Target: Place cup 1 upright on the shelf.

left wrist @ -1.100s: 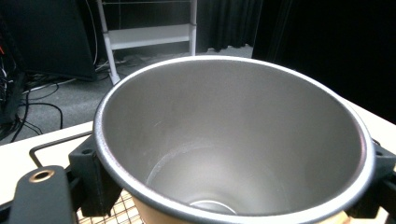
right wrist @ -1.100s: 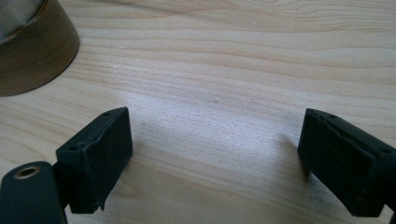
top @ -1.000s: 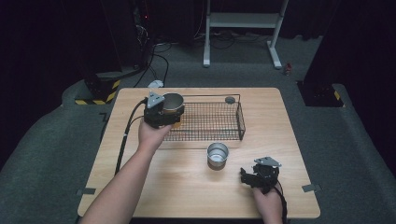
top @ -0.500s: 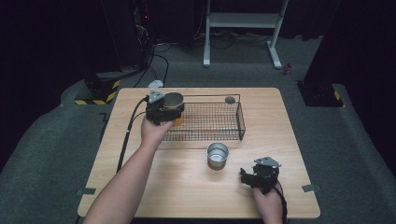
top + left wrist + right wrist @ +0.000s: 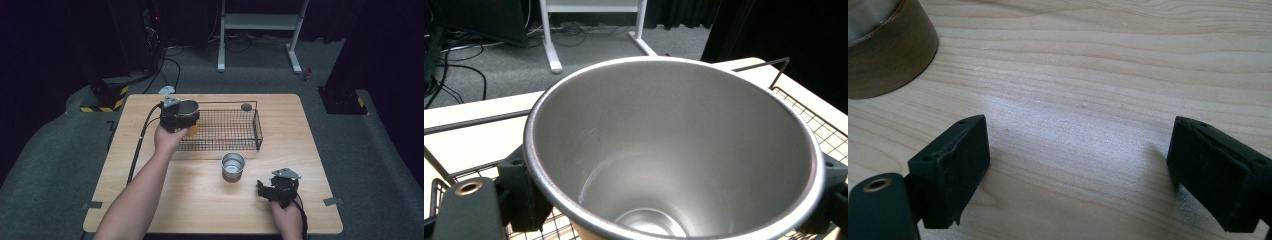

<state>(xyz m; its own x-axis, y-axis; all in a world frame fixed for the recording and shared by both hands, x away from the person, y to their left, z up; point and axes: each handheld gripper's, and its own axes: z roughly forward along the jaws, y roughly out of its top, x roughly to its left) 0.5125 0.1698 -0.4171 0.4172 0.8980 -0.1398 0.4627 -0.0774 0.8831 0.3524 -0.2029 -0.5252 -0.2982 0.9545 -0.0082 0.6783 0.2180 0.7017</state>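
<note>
Left gripper [image 5: 179,116] clamped on steel cup [image 5: 674,160], left-center over wire basket [image 5: 225,131]. Right gripper [image 5: 276,189] jaws apart, lower right on tabletop [image 5: 200,200].

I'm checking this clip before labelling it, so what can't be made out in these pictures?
- High view: the small dark thing by the wire basket is too small to identify.
- Left gripper view: the metal cup hides the basket floor below it.
- Right gripper view: the brown-sided cup is cut off by the edge.

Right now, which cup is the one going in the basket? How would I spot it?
Find the wooden table, then the black wire basket at its back. At the basket's left end the left tool grips a metal cup. The other cup stands on bare wood, untouched.
</note>
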